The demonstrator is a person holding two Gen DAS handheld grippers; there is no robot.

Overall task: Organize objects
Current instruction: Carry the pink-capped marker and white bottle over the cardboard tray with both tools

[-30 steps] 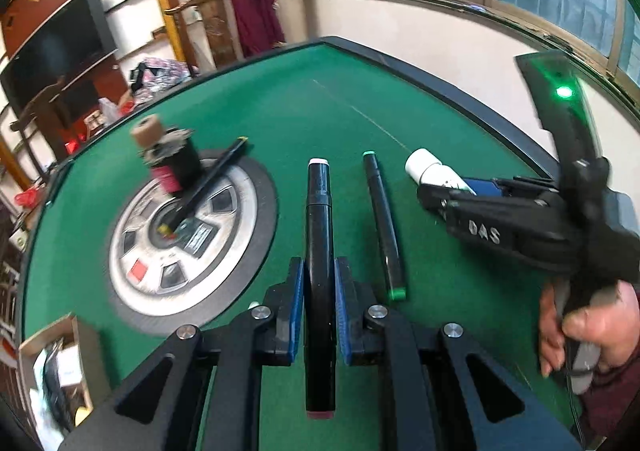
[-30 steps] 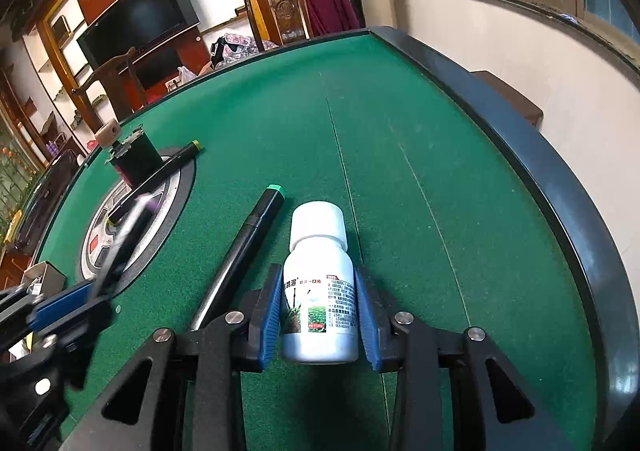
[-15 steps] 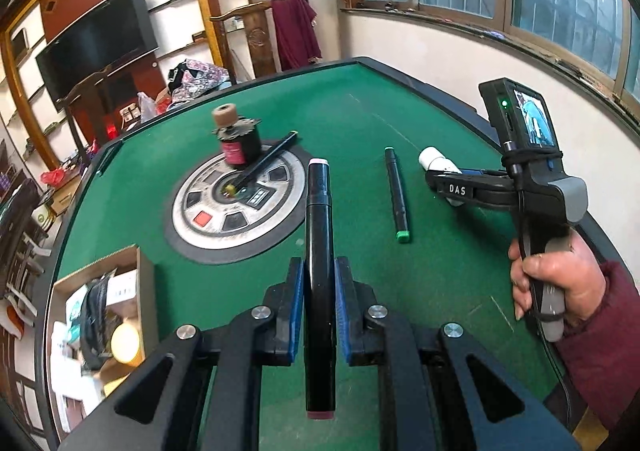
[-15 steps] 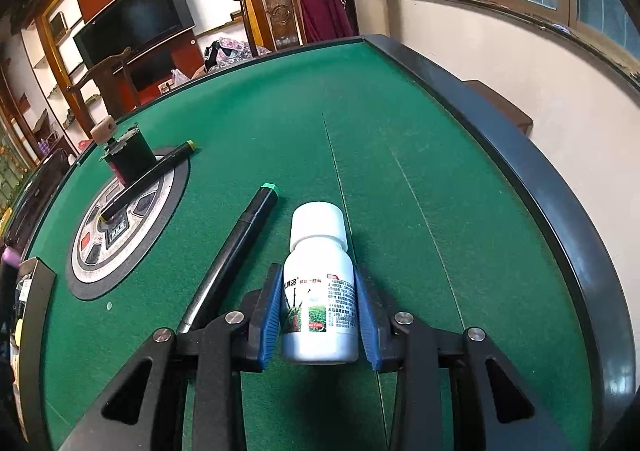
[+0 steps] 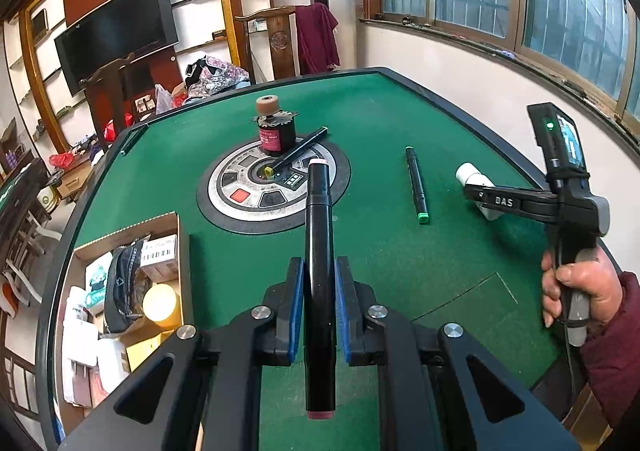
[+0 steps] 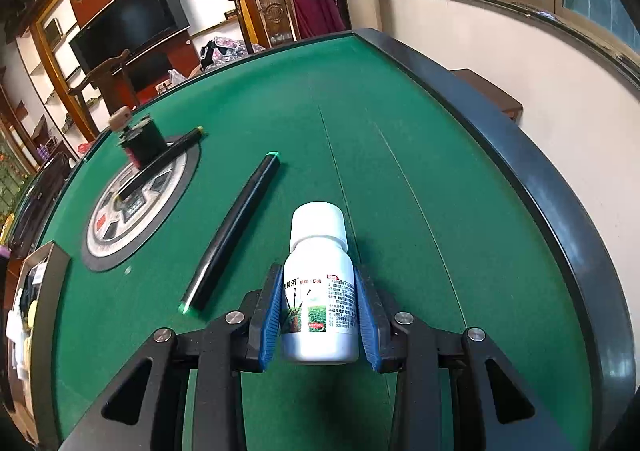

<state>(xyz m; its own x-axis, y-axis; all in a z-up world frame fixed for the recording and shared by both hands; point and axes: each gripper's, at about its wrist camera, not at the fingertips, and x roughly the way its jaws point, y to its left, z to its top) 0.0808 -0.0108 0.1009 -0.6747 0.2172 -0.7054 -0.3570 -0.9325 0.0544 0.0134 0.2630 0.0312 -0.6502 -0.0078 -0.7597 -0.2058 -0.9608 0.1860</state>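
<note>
Gripping a black marker, left tool is clamping it mid-frame; right tool is clamping a white bottle above the green table.

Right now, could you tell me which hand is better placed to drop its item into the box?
Left: its gripper holds the marker next to the box; the right gripper, holding the bottle, is farther away.
</note>
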